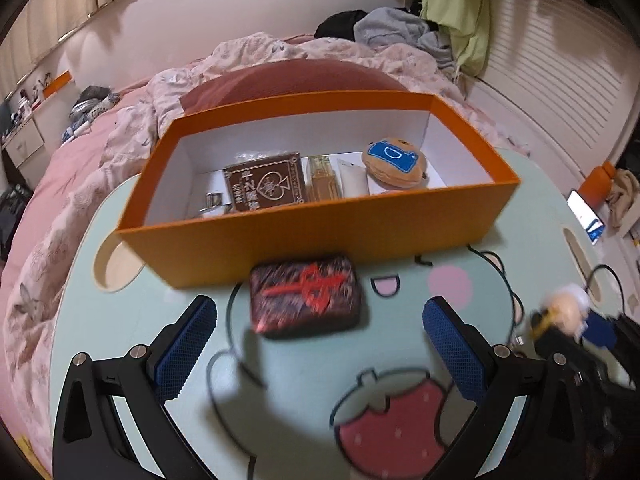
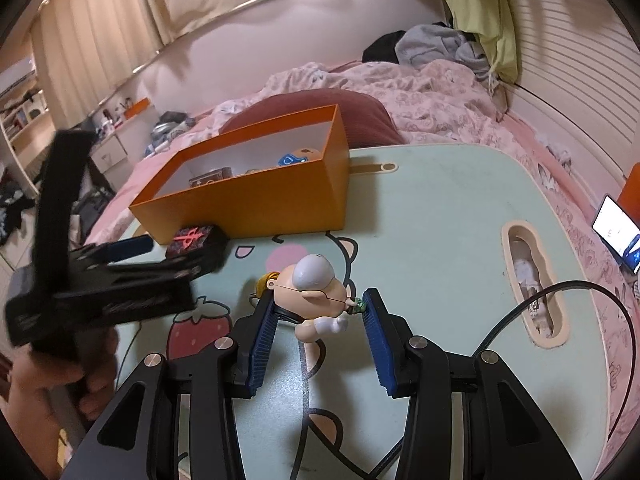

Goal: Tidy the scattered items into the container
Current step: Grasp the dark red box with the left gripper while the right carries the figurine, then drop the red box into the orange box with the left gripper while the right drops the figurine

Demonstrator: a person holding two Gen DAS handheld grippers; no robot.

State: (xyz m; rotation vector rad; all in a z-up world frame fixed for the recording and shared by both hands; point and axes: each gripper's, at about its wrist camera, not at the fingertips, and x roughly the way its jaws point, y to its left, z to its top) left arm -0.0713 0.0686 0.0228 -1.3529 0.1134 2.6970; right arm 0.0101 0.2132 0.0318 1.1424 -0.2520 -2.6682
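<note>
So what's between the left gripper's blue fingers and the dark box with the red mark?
Nothing: in the left wrist view, only bare mint tabletop lies between the open left gripper and the dark box, which sits against the orange container.

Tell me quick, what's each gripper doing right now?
Left gripper: open, black-and-red case ahead, not gripped.
Right gripper: shut on figurine.

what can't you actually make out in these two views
- Left wrist view: the print on the dark rectangular case with the red emblem is smeared by motion blur.
- Left wrist view: the small silver item in the orange cardboard box is cut off by the near wall.
- Right wrist view: the box contents are mostly hidden behind its wall.
- Right wrist view: whether the right hand-held gripper pads touch the small white-haired figurine.
</note>
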